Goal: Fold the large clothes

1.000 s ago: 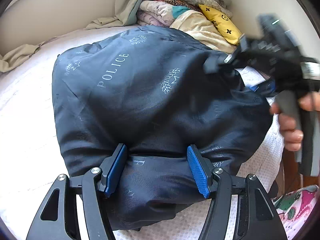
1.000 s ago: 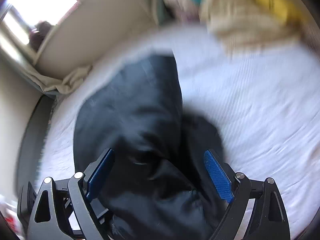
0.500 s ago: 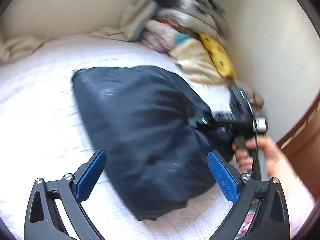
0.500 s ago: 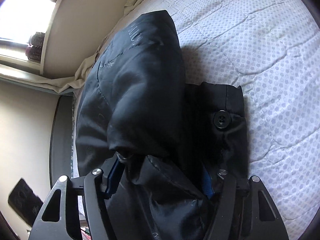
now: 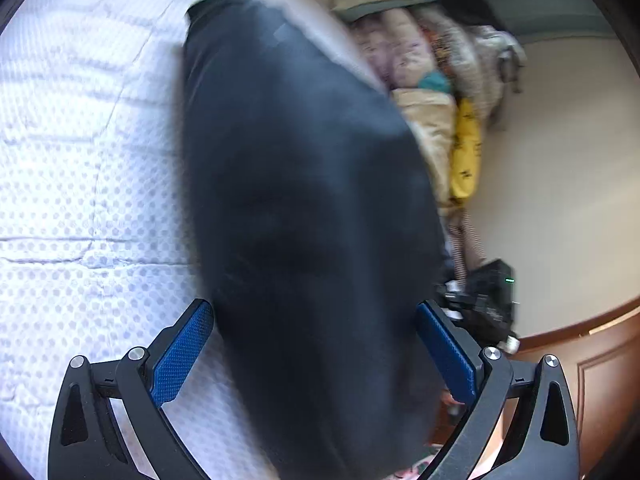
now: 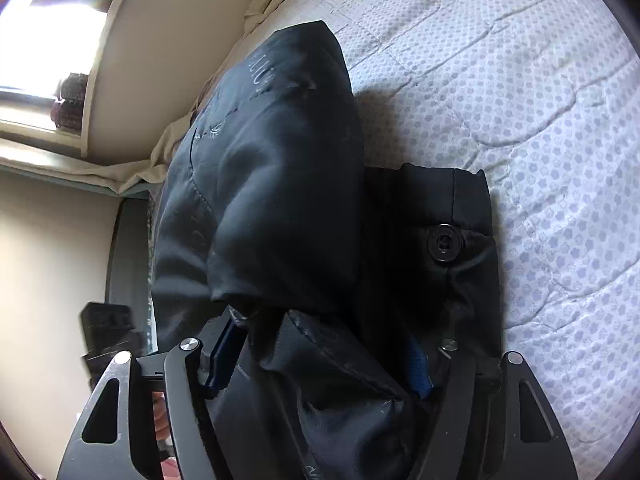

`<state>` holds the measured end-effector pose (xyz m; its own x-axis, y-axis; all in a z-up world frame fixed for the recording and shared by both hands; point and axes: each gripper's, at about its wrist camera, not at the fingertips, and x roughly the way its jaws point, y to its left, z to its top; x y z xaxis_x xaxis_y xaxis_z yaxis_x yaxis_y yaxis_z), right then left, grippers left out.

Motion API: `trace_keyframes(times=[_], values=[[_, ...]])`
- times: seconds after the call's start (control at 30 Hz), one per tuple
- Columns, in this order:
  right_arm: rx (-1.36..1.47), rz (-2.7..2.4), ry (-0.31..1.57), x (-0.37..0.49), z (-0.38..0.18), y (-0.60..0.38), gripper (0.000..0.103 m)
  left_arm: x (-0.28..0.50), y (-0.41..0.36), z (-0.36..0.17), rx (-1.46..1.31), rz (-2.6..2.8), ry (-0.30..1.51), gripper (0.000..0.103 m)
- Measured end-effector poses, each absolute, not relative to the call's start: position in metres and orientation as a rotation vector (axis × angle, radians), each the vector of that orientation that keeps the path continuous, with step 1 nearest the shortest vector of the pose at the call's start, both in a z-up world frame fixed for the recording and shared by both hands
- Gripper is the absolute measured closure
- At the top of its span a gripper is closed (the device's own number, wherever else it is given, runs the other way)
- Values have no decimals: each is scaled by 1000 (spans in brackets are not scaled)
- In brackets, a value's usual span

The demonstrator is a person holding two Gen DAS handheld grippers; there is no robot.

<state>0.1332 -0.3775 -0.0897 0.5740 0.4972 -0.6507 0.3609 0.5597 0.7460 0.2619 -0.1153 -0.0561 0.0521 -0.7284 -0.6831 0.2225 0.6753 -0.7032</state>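
Jacket (image 5: 312, 216) blurred, hiding right blue pad (image 6: 418, 364)

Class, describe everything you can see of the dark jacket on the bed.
The jacket is dark navy, of smooth, slightly shiny padded-looking fabric, with pale printed lettering and a round black snap button on a flap. It lies bundled and folded on the white quilted bedcover. The right tool is closed on its near edge; the left tool is open, its blue pads either side of the bundle.

place: home bedroom | quilted bed (image 6: 520, 80) (dotted), piled bedding (image 5: 432, 92), window (image 6: 48, 40)
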Motion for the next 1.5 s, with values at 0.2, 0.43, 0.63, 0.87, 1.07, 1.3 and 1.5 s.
trace_keyframes(times=[0.2, 0.43, 0.63, 0.87, 1.07, 1.3, 1.5], values=[[1053, 123, 991, 135, -99, -381, 36, 260, -126, -78, -607, -857, 1309, 1], [1148, 174, 964, 132, -109, -388, 46, 252, -119, -66, -622, -903, 1220, 30], [1188, 223, 911, 129, -101, -388, 50, 248, -110, -43, -638, -968, 1154, 36], [1162, 307, 852, 134, -73, -369, 52, 247, -84, 3, -631, -1026, 1047, 36], [1128, 415, 841, 160, -51, -321, 52, 253, -22, 37, -620, -985, 977, 36], [1086, 496, 907, 198, -54, -251, 52, 266, 70, 24, -710, -873, 971, 36], [1023, 525, 972, 222, -67, -201, 52, 279, 128, -14, -818, -738, 1023, 29]])
